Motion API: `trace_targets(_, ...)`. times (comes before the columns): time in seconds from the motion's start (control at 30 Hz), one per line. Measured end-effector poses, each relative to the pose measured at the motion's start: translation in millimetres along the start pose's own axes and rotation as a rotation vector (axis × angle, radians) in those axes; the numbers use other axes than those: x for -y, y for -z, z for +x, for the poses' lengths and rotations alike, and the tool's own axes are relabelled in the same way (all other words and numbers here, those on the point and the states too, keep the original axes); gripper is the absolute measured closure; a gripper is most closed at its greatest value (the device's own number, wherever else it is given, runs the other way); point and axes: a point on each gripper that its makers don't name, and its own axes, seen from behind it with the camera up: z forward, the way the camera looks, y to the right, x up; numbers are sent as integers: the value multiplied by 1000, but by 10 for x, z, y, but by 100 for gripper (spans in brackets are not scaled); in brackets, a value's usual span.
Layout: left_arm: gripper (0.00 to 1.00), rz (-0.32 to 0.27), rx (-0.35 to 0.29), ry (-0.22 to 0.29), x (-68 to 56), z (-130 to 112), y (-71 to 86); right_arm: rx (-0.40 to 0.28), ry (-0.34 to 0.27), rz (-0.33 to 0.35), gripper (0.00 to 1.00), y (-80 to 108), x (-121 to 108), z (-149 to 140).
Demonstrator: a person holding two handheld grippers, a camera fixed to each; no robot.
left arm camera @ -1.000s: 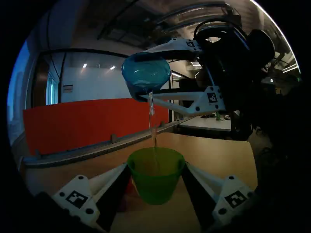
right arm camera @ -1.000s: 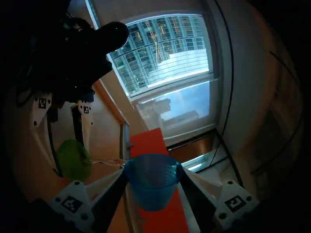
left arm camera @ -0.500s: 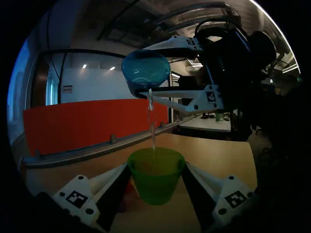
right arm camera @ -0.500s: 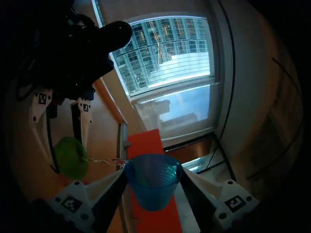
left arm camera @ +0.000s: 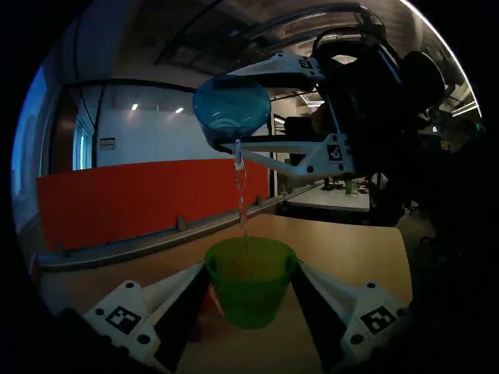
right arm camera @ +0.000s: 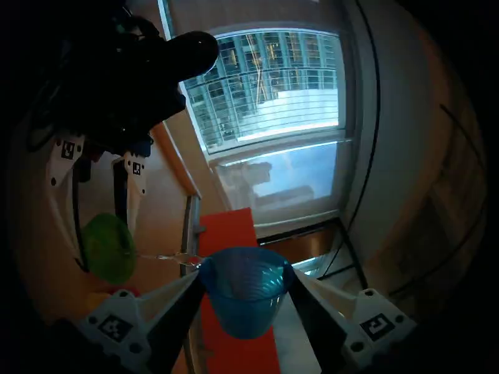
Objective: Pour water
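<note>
No text can be read; the small wall sign (left arm camera: 107,143) is too blurred.

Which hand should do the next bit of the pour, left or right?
Right: the right gripper holds the tilted blue cup, water streaming down; tipping it further is probably next. The left gripper holds the green cup upright beneath.
</note>
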Motion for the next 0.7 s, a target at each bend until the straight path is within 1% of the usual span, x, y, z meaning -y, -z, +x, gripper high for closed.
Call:
trace_targets(0.5,14,0,3,-3,12,1,-8,-3,42,-17,9,-9,-72,19)
trace_targets(0.7,14,-2,0,-2,0,12,-10,-1,72,-23,9,-24,-88,8)
